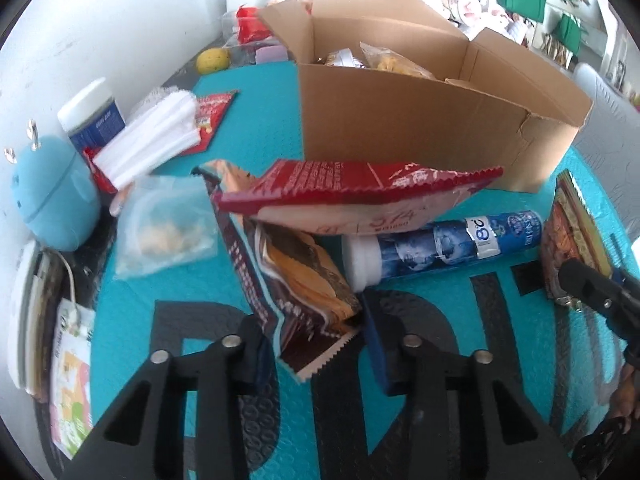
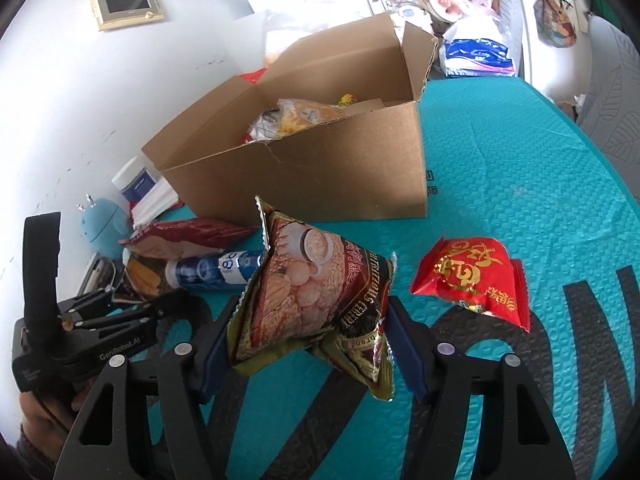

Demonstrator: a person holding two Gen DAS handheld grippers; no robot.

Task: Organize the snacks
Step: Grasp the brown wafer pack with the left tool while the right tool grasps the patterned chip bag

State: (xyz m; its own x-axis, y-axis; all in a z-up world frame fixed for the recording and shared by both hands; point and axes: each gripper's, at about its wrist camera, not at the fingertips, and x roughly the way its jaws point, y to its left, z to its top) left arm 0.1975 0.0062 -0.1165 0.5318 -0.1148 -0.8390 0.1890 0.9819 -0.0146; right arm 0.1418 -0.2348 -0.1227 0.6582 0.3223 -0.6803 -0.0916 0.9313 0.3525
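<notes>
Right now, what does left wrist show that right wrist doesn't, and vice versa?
Only left wrist: a clear plastic bag of pale snack pieces, a round yellow object by the wall, and the left gripper shut on a dark brown and orange snack packet.

Only right wrist: a small red packet with gold lettering lying on the teal mat, and the right gripper shut on a brown cereal-print packet.

Both: the open cardboard box, the blue tube with a white cap lying on its side, and the red-topped pouch.
</notes>
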